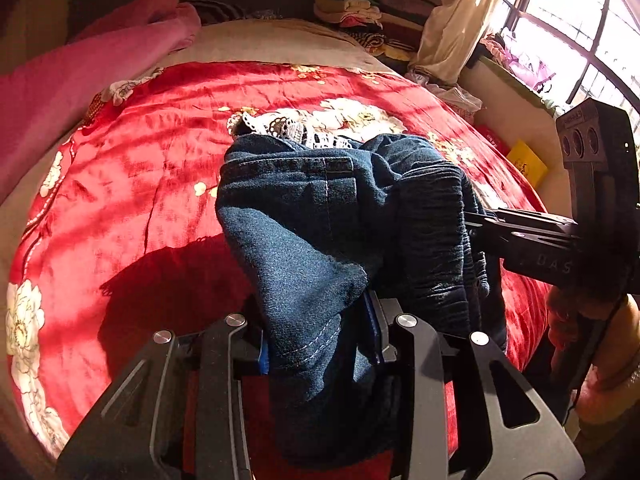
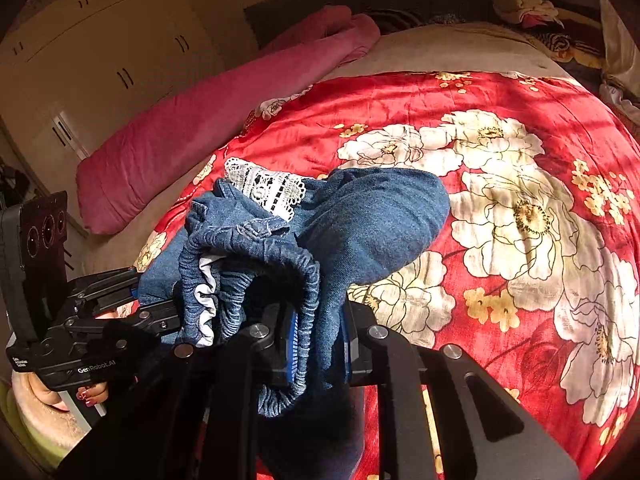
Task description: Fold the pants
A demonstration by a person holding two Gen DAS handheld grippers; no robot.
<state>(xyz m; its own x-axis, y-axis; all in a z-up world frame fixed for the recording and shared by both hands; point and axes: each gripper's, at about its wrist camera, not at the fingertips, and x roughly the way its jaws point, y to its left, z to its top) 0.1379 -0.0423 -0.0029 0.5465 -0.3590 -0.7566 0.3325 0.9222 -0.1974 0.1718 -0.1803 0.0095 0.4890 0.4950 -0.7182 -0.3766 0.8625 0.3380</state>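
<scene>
In the left wrist view, the left gripper (image 1: 320,344) sits at the bottom centre of the frame, its two black fingers with blue pads pinching a thick bunch of the dark blue denim pants (image 1: 320,216). The pants rise from that grip up to the middle of the frame, gathered in a loose heap over the red floral bedspread (image 1: 140,168), with a strip of white lace trim (image 1: 288,126) showing at their upper edge. At the right edge of the frame, the right gripper (image 1: 476,220) reaches in sideways, its fingers closed on the crumpled right side of the pants.

In the right wrist view, the right gripper (image 2: 320,344) is at the bottom centre, its fingers clamping the gathered elastic waistband (image 2: 280,264) of the pants (image 2: 372,220). A rounded fold of denim bulges toward the centre right of the frame, and the lace trim (image 2: 268,188) lies just above the waistband. At the lower left, the left gripper (image 2: 140,296) holds the other side of the pants; a hand with painted nails (image 2: 90,394) grips its handle.

A long pink pillow (image 2: 208,120) lies along the upper left of this frame. A pile of folded clothes (image 1: 352,8) sits at the top of the left wrist view, with a cream curtain (image 1: 460,20) and a window (image 1: 580,32) at the upper right.
</scene>
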